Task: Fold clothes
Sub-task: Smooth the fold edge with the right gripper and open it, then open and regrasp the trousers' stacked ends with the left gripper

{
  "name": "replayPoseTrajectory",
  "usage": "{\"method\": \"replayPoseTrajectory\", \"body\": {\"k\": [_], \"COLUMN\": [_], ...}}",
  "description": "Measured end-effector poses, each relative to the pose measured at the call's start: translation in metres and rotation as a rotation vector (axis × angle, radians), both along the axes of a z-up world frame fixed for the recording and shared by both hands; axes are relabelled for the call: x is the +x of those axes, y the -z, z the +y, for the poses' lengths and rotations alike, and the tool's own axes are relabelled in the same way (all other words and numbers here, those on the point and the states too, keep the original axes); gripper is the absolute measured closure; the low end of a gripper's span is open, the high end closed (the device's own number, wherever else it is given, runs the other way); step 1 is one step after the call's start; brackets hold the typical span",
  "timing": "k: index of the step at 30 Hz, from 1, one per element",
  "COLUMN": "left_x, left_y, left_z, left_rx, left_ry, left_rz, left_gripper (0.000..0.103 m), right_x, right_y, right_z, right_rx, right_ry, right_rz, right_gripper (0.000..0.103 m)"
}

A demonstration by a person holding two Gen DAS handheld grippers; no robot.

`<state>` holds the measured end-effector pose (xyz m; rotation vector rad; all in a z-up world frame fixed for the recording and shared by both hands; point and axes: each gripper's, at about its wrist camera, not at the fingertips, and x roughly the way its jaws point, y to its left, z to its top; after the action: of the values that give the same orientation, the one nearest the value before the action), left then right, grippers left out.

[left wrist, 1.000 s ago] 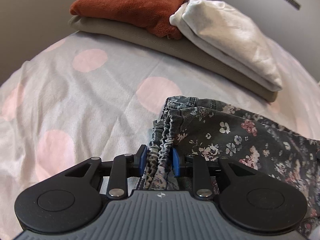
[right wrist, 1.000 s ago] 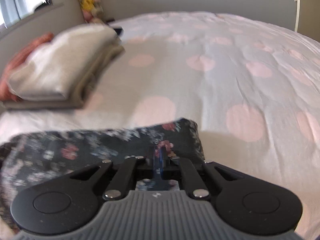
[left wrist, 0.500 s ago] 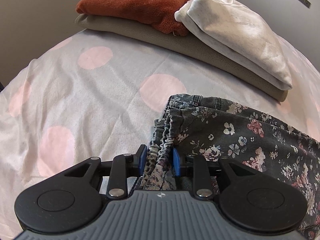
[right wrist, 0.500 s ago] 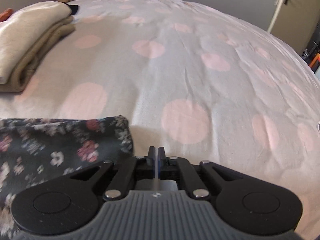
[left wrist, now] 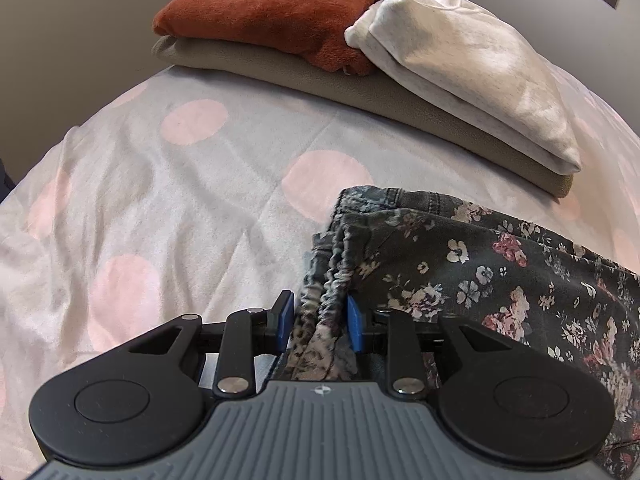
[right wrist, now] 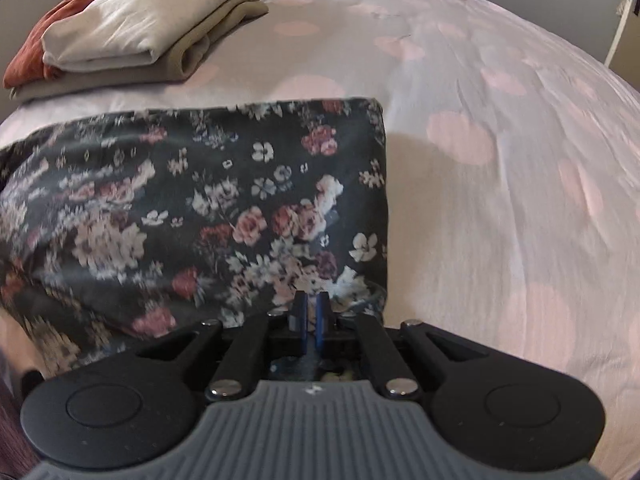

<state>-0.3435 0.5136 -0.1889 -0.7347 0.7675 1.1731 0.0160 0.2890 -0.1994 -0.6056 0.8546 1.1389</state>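
Note:
A dark floral garment (left wrist: 480,272) lies folded on the bed, its grey elastic waistband bunched toward my left gripper (left wrist: 320,318). That gripper is shut on the waistband, with cloth filling the gap between the blue pads (left wrist: 285,314). In the right wrist view the same garment (right wrist: 220,200) spreads flat, with a straight folded edge on its right. My right gripper (right wrist: 311,316) sits low over the garment's near right corner. Its jaws are shut to a thin slit, and I see no cloth between them.
A stack of folded clothes stands at the far side: a rust piece (left wrist: 272,4) and a white piece (left wrist: 460,64) on an olive one (left wrist: 400,108), also seen as the stack (right wrist: 132,28). The pink-dotted sheet (right wrist: 500,200) stretches to the right. A door (right wrist: 624,20) is far right.
My right gripper swung away to the right of the garment, then came back left over its near right corner. The left gripper kept its hold and edged slightly forward.

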Motion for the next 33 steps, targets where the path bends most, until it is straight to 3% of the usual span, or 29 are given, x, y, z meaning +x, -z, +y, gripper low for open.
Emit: {"method": "replayPoseTrajectory", "body": {"k": [2, 11, 14, 16, 18, 21, 22, 24, 26, 28, 33], "left_x": [-0.005, -0.015, -0.012, -0.01, -0.007, -0.003, -0.002, 0.0, 0.004, 0.007, 0.028], "left_y": [-0.003, -0.019, -0.023, -0.026, -0.028, -0.032, -0.033, -0.036, -0.042, -0.05, -0.067], "left_z": [-0.004, -0.028, -0.033, -0.037, -0.04, -0.045, -0.046, -0.049, -0.051, -0.051, -0.046], "left_rx": [0.001, 0.022, 0.024, 0.025, 0.027, 0.029, 0.03, 0.031, 0.04, 0.05, 0.065], "left_ry": [-0.027, -0.039, -0.024, -0.014, -0.003, 0.012, 0.017, 0.028, 0.047, 0.074, 0.165], "left_rz": [-0.016, -0.043, -0.035, -0.029, -0.023, -0.013, -0.01, -0.004, -0.003, -0.023, -0.033], "left_gripper": [0.067, 0.066, 0.066, 0.066, 0.066, 0.066, 0.066, 0.066, 0.066, 0.066, 0.066], "right_x": [0.001, 0.007, 0.008, 0.013, 0.022, 0.037, 0.041, 0.049, 0.054, 0.059, 0.064], "right_y": [-0.001, -0.005, -0.008, -0.011, -0.012, -0.022, -0.025, -0.035, -0.044, -0.049, -0.048], "right_z": [-0.003, -0.03, -0.037, -0.045, -0.055, -0.065, -0.066, -0.061, -0.05, -0.037, -0.009], "right_rx": [-0.006, -0.006, -0.024, -0.05, -0.07, -0.024, -0.004, 0.043, 0.083, 0.104, 0.075], "right_ry": [0.002, 0.021, 0.045, 0.09, 0.135, 0.191, 0.206, 0.218, 0.213, 0.208, 0.178], "right_rz": [0.003, 0.035, 0.004, -0.011, 0.018, 0.108, 0.137, 0.185, 0.22, 0.246, 0.232], "right_gripper": [0.101, 0.103, 0.103, 0.092, 0.092, 0.087, 0.074, 0.059, 0.058, 0.045, 0.045]}}
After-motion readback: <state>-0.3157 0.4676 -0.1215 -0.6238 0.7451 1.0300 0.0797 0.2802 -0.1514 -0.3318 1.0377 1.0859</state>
